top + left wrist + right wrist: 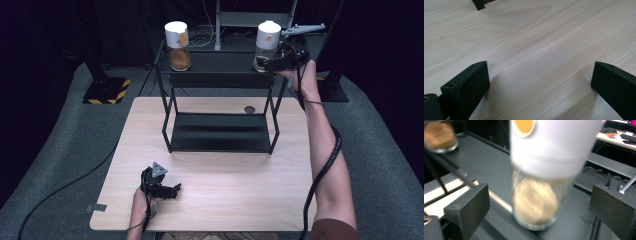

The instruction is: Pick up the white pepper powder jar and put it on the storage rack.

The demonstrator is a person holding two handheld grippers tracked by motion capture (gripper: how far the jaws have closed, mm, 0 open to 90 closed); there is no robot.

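pale-filled jar is set on rack top shelf, released; right gripper jaws spread wide, jar between untouched. left gripper open, idle on table. withdrawal is left.

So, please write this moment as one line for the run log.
right gripper: open, pale-filled jar between fingers, unpressed | jar: upright on top shelf | left gripper: open over table

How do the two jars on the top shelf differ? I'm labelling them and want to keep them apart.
The left jar holds a dark orange-brown filling; the right jar holds a paler beige one. The left jar stands alone at the left end of the shelf, while the right jar stands at the right end, between the open jaws of the right claw. Both are clear glass with tall white tops bearing an orange mark.
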